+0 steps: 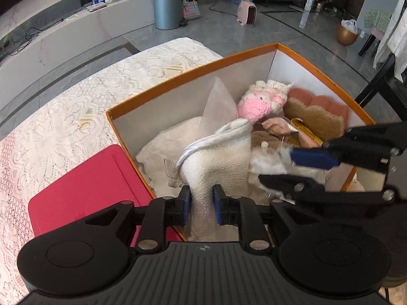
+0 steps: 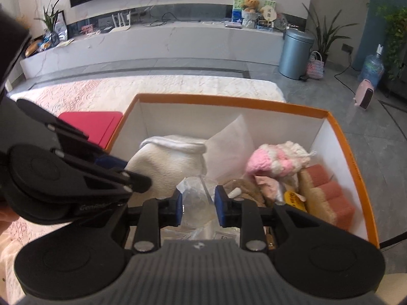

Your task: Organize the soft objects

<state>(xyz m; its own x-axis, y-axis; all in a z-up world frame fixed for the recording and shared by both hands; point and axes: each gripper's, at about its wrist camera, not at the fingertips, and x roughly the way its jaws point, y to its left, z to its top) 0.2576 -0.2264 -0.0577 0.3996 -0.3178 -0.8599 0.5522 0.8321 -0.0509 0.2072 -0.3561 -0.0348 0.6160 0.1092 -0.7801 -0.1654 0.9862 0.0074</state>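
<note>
An orange-rimmed cardboard box stands on the lace-covered table. My left gripper is shut on a white fleece cloth that reaches into the box. My right gripper is shut on a clear plastic bag above the box's near side; it enters the left wrist view from the right. Inside lie a pink-and-cream knitted toy, a tan and terracotta cushion and a white pillow.
A red folder lies on the white lace tablecloth left of the box. Beyond the table are grey floor, a blue-grey bin, a pink heater and a low white TV bench.
</note>
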